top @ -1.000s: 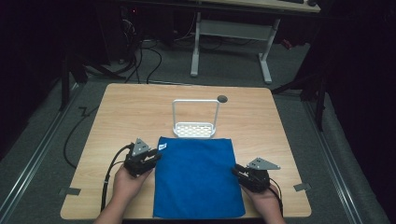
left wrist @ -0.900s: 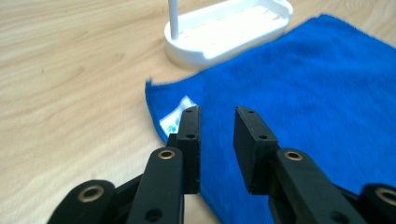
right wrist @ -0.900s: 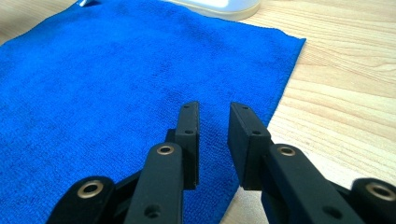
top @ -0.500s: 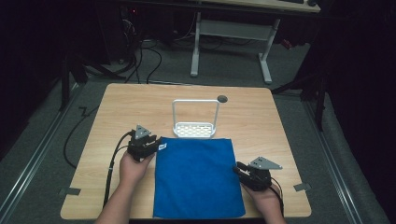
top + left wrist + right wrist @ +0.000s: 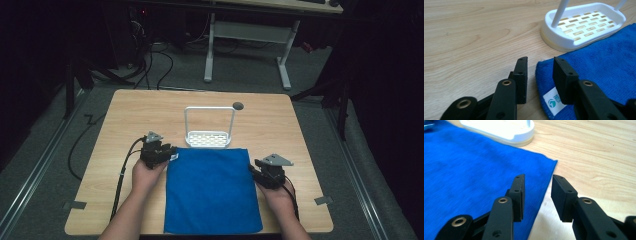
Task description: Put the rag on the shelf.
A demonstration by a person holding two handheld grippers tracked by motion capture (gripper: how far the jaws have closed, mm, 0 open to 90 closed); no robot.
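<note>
As we list the items by size, we begin with the wooden bench, which carries everything else. Next we record the blue cloth, lying flat and spread on the near half of the bench, its far edge just beside the white rack. That rack stands upright at the bench's middle, with a slotted tray base and a tall loop handle. We note the left gripper at the cloth's far left corner; in the left gripper view its fingers stand partly apart, having just been opening, with the cloth's corner and edge between them and neither pad pressing on it. We note the right gripper at the cloth's right edge; in the right gripper view its fingers are likewise half open, having just been opening, and straddle that edge without gripping it. Smallest, we enter the white label sewn at the cloth's left corner.
</note>
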